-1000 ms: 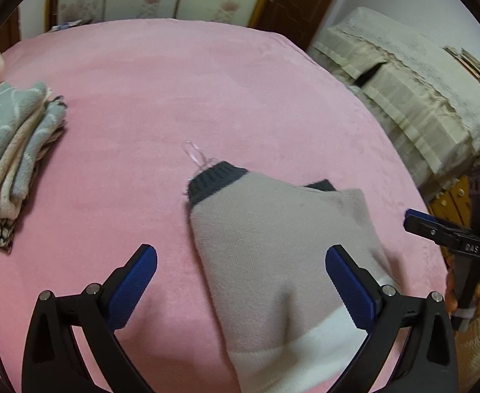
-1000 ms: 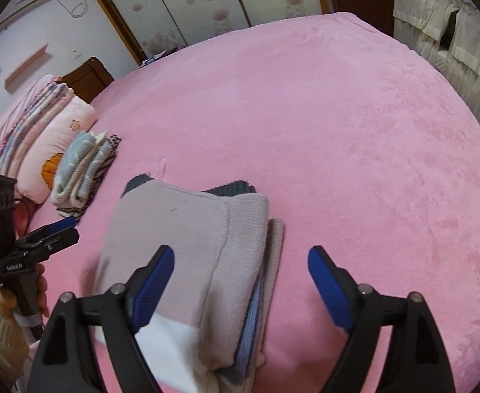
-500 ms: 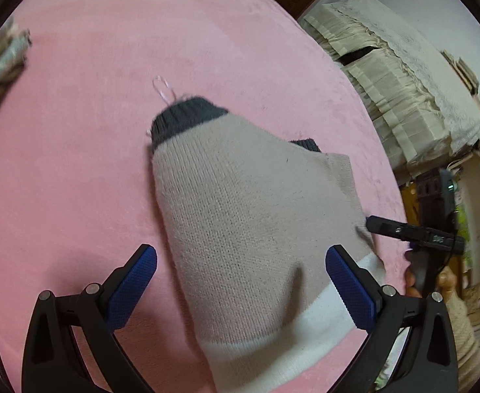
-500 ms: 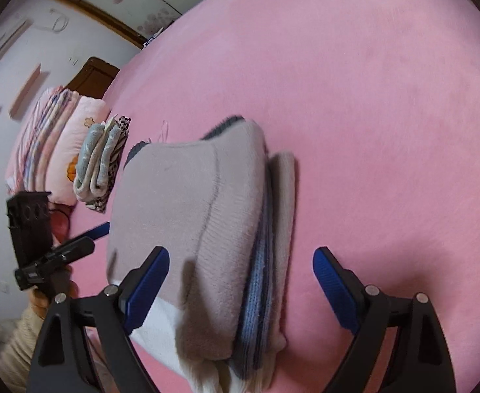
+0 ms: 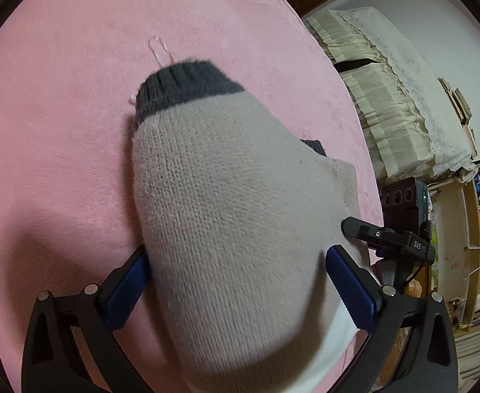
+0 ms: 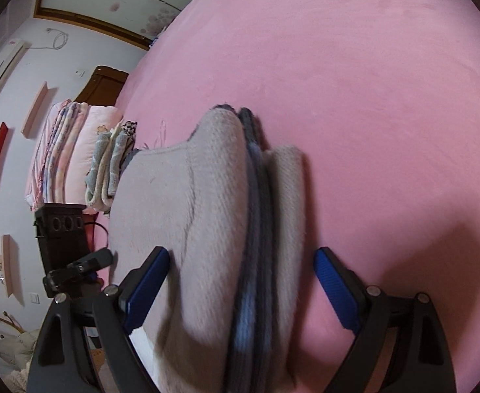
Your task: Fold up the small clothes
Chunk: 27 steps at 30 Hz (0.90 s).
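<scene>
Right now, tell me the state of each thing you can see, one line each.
Left gripper: open, fingers astride the sweater.
Right gripper: open, fingers astride the folded edge.
Grey sweater: folded in layers, lying on the bed.
Folded clothes pile: stacked beside the pillows.
Pink bed cover: spread flat.

Tons of open pink bed [image 6: 371, 98] ahead and to the right of my right tongs [image 6: 240, 291]. Left side's tighter: the folded towel stack [image 6: 109, 167] and pillows [image 6: 63, 150] sit near the sweater [image 6: 187, 216] filling both tongs' gaps.
</scene>
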Available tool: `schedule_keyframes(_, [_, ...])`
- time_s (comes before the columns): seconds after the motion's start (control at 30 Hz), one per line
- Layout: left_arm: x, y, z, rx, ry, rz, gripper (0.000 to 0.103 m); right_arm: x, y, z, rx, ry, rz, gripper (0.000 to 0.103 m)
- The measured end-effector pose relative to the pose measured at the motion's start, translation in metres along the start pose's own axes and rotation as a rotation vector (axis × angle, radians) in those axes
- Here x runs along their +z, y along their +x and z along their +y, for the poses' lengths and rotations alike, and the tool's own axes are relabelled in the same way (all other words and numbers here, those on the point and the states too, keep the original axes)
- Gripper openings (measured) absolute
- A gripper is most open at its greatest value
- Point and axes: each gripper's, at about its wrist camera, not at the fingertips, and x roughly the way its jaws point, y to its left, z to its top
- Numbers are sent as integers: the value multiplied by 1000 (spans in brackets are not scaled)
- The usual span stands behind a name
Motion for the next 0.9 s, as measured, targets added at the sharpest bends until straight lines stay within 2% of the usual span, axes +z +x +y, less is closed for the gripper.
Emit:
schedule_keyframes(0.27, [-2, 13, 9, -31, 1, -22, 103, 3, 21, 15, 48, -64, 17, 91])
schedule_keyframes(0.33, [0, 14, 11, -44, -9, -19, 103, 1, 22, 18, 52, -75, 7, 87])
schedule_keyframes(0.4, [2, 17, 11, -39, -9, -2, 103, 0, 21, 16, 63, -65, -3, 70])
schedule_keyframes(0.43, [2, 18, 9, -31, -5, 7, 103, -1, 18, 12, 76, -49, -12, 67])
schedule_keyframes(0.5, [3, 19, 4, -9, 5, 16, 103, -2, 12, 7, 89, -34, -25, 51])
schedule_keyframes(0.57, [4, 21, -1, 19, 9, 12, 103, -4, 9, 6, 80, -35, -39, 47])
schedule_keyframes(0.67, [2, 19, -11, 105, 8, -15, 102, -8, 7, 18, 16, -70, -69, 44])
schedule_keyframes(0.83, [-1, 9, -39, 239, 51, -44, 82, -15, 3, 48, -128, -127, -111, 41])
schedule_keyframes(0.9, [-1, 4, -49, 262, 68, -45, 69, -17, 0, 61, -171, -142, -125, 39])
